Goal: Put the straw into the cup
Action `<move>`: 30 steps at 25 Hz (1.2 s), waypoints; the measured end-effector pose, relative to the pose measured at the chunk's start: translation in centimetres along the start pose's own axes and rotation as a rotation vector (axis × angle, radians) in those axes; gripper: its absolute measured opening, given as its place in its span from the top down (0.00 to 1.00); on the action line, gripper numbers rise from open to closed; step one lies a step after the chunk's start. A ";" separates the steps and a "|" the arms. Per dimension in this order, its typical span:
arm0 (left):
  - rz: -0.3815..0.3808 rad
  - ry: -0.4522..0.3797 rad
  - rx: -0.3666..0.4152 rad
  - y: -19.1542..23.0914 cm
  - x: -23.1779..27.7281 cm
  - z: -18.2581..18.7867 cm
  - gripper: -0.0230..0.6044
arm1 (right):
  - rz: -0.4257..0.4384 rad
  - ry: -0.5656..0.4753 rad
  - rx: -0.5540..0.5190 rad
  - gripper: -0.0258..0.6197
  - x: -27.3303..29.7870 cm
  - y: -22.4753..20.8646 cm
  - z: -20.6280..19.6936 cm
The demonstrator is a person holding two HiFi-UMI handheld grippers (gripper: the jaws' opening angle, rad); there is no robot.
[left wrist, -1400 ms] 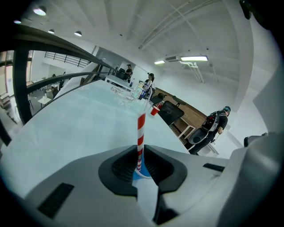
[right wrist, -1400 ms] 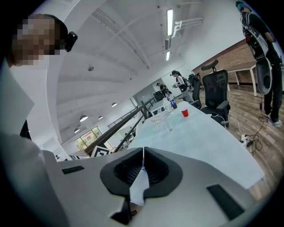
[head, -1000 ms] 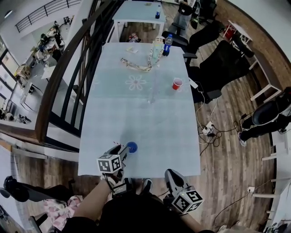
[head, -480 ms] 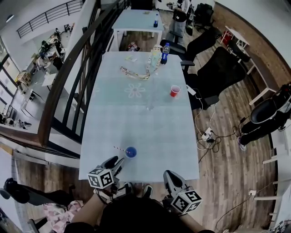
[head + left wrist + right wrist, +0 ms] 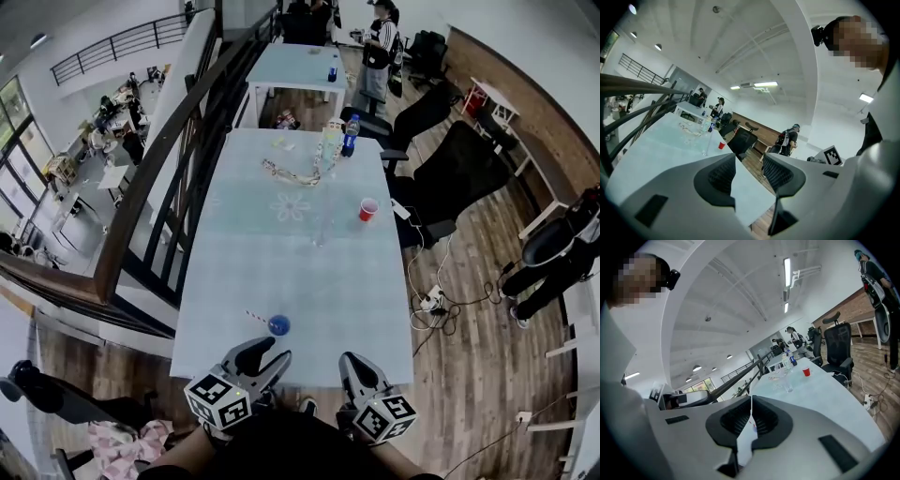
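A small blue cup (image 5: 278,325) stands near the front edge of the pale table (image 5: 309,272). A red-and-white striped straw (image 5: 254,317) slants out from its left side. My left gripper (image 5: 265,355) hangs just off the table's front edge, a little short of the cup, open and empty. In the left gripper view the left gripper (image 5: 747,161) has its jaws apart, with only the table corner between them. My right gripper (image 5: 352,362) is at the front edge to the right, shut on nothing. The right gripper (image 5: 751,401) shows its pads nearly touching.
A clear glass (image 5: 320,230) and a red cup (image 5: 367,209) stand mid-table. At the far end are a bottle (image 5: 350,136), a plastic pack (image 5: 329,141) and a cord (image 5: 291,175). A dark railing (image 5: 159,178) runs along the left. Office chairs (image 5: 450,164) line the right.
My left gripper has drawn back from the blue cup to beyond the table's front edge. The straw stays at the cup. The right gripper has barely moved.
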State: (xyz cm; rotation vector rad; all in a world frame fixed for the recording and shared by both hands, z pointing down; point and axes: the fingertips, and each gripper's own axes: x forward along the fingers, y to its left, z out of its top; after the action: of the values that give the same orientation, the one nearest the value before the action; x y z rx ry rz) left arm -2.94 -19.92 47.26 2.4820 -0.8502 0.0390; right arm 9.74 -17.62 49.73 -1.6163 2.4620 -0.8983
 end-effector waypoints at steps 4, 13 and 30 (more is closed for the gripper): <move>-0.001 -0.029 0.024 -1.6 -0.7 1.8 0.71 | 0.014 -0.048 -0.041 0.91 -0.6 0.9 1.4; -0.079 -0.042 0.013 -3.6 -1.0 1.0 0.91 | 0.066 -0.077 -0.112 0.91 -0.9 2.5 1.8; -0.056 0.004 0.002 -3.9 -1.0 -0.5 0.91 | 0.086 -0.060 -0.137 0.91 -1.6 3.3 1.1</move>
State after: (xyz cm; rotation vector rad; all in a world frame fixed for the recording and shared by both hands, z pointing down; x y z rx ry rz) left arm -1.42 -16.54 45.73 2.5056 -0.7786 0.0258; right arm 8.13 -15.83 46.78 -1.5374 2.5805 -0.6738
